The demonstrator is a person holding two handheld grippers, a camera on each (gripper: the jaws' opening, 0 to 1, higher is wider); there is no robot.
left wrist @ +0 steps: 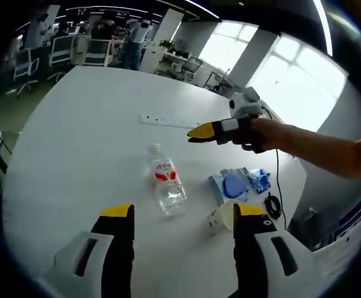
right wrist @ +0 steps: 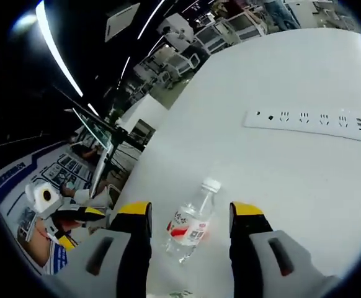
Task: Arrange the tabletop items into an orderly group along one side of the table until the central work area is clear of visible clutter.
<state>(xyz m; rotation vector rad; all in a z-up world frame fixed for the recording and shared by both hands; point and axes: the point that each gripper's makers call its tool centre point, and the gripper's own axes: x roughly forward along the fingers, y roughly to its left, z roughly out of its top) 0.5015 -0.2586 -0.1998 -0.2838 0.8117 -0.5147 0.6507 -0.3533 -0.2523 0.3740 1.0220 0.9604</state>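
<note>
In the left gripper view our left gripper [left wrist: 183,217] stands wide open above the table [left wrist: 75,136], the bottle [left wrist: 166,180] lying just ahead between its jaws. Right of it sit a cup [left wrist: 221,218], blue packets [left wrist: 237,183] and a cable [left wrist: 272,205]. Our right gripper [left wrist: 196,132] hovers beyond, near the power strip [left wrist: 168,120]; in the right gripper view it [right wrist: 190,217] is wide open over the bottle [right wrist: 191,220].

open-plan office, daylight plus ceiling strip lighting.
large white surface [left wrist: 87,143] with a rounded edge occupies the foreground. bright windows [left wrist: 280,68] run along the far right in the left gripper view, overexposed, divided by a grey pillar [left wrist: 253,53]. white office chairs [left wrist: 23,65] and desks stand beyond the surface on a greenish floor [left wrist: 13,108]. linear ceiling lights [right wrist: 53,49] cross a dark ceiling. a potted plant [left wrist: 167,45] sits near the far desks.
</note>
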